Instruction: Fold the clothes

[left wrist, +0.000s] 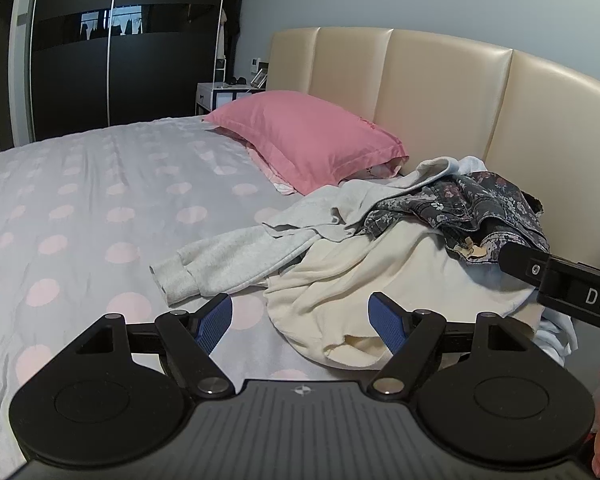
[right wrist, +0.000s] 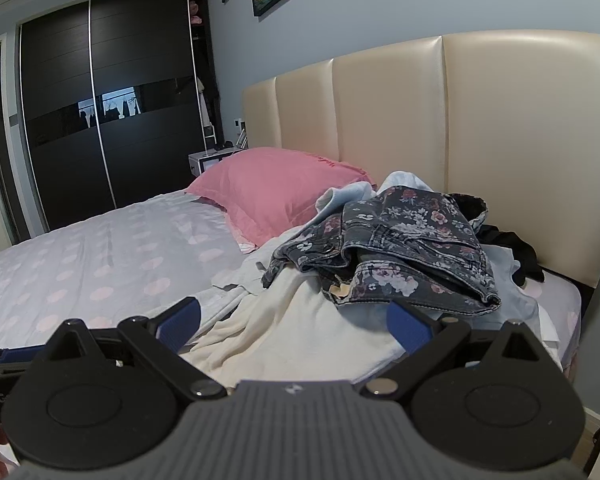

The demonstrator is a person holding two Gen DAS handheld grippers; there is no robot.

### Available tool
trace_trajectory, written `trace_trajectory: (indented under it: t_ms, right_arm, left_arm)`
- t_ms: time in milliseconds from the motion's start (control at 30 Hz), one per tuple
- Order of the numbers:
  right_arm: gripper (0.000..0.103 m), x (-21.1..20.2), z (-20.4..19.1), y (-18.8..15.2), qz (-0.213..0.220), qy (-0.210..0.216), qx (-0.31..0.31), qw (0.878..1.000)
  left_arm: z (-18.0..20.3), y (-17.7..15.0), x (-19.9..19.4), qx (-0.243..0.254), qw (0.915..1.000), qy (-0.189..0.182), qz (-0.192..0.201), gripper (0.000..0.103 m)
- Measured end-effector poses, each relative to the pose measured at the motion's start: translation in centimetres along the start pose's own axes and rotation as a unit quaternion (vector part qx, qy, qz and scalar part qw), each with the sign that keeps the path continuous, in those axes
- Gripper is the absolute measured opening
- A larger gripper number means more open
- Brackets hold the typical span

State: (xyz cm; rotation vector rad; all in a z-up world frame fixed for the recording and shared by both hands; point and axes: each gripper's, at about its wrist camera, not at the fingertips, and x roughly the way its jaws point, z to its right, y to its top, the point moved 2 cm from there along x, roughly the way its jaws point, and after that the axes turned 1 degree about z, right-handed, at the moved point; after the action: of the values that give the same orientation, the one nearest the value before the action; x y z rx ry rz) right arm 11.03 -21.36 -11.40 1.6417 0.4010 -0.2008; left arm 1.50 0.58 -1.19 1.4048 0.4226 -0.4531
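Bedsheet of grey cotton with pink dots (left wrist: 100, 184) fills my view; the unfolded clothes sit heaped at its headboard edge beside the pink pillow (left wrist: 308, 136): cream fleece garment (left wrist: 340, 280), pale grey sweatshirt (left wrist: 236, 256), dark floral denim piece (right wrist: 400, 240) on top. My left gripper (left wrist: 300, 322) and right gripper (right wrist: 294, 326) both hang spread wide, holding nothing.

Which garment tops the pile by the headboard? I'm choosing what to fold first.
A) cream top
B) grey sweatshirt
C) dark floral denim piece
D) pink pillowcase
C: the dark floral denim piece lies over the cream top, with nothing resting on it.
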Motion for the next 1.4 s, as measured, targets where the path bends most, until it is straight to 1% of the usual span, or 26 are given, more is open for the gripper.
trace_trajectory:
  t_ms: [433,867,1200,1400]
  right_arm:
    - [0.1,0.21,-0.17,-0.01,-0.004,0.007,-0.004,1.0]
    - [0.1,0.43,-0.36,-0.21,-0.016,0.025,-0.005,1.0]
    - [0.1,0.56,-0.72,-0.28,-0.02,0.029,-0.012,0.999]
    - [0.1,0.93,-0.83,-0.5,-0.03,0.029,-0.012,0.999]
  left_arm:
    - [-0.24,-0.35,0.18,-0.003,1.0,0.003,-0.007,0.075]
    - [-0.62,-0.74,0.24,-0.01,0.9998,0.004,-0.017,0.075]
    - [-0.74,-0.72,0.25,-0.01,0.9998,0.004,-0.019,0.075]
    - [-0.79,-0.76,0.37,-0.01,0.9997,0.006,-0.021,0.075]
